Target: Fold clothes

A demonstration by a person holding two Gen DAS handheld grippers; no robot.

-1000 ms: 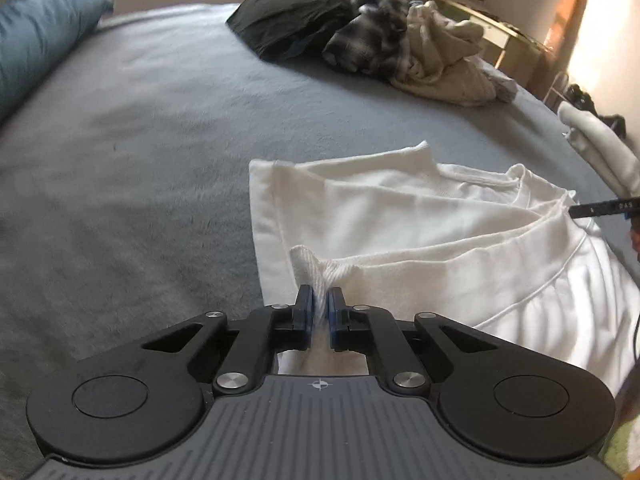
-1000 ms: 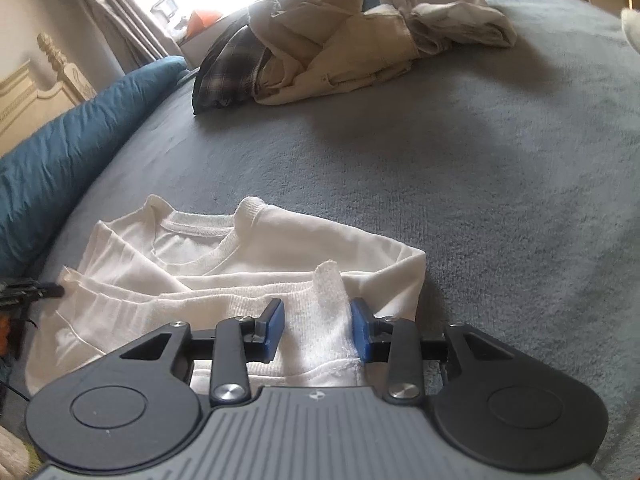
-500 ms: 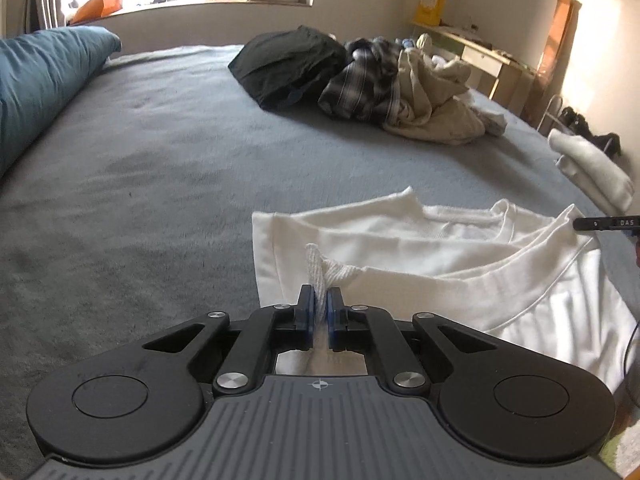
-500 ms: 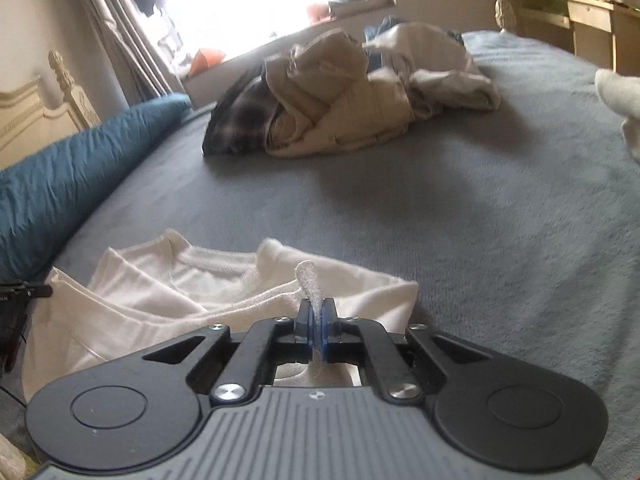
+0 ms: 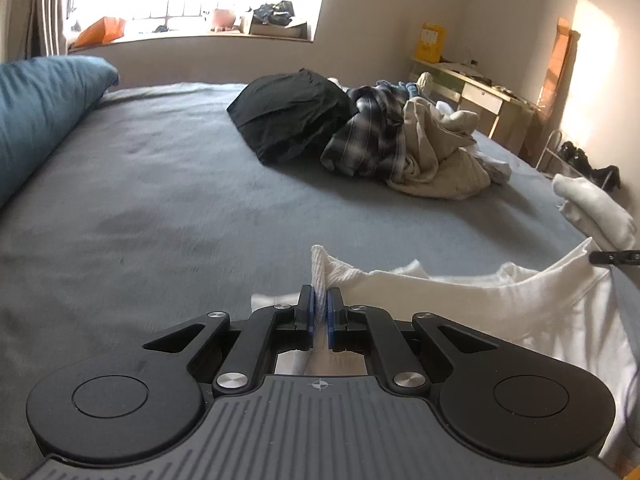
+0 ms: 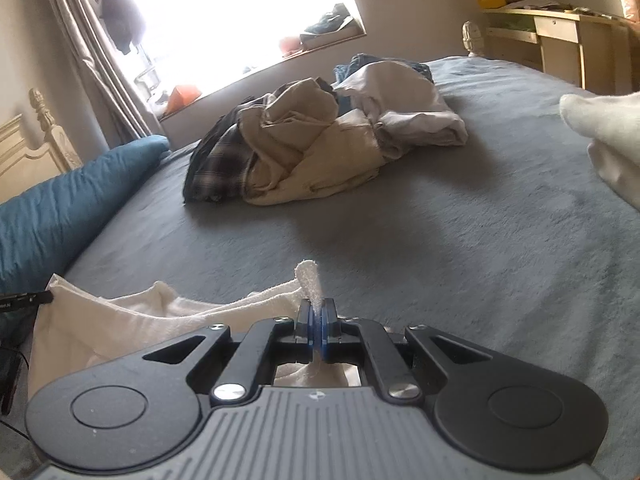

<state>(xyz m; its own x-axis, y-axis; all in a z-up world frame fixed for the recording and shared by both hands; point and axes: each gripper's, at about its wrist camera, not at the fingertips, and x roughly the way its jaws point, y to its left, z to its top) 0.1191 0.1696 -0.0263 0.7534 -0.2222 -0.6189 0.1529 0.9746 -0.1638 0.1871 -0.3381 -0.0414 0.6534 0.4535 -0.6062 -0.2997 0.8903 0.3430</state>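
Both claws, yours left (image 5: 319, 312) and right (image 6: 317, 322), pinch the white sweatshirt (image 5: 500, 300); unfolded clothes pile (image 5: 400, 144) at 1 o'clock, folded white stack (image 5: 596, 208) at 3.

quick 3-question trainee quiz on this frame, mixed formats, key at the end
1. True or false: both the left gripper and the right gripper are shut on the white garment.
2. Multiple choice: in the left wrist view, what lies directly left of the plaid shirt in the unfolded pile?
A. a red towel
B. a black garment
C. a pair of jeans
3. Fill in: the teal pillow lies along the ___ edge of the grey bed cover in the right wrist view.

Key: 1 true; 2 B; 3 left
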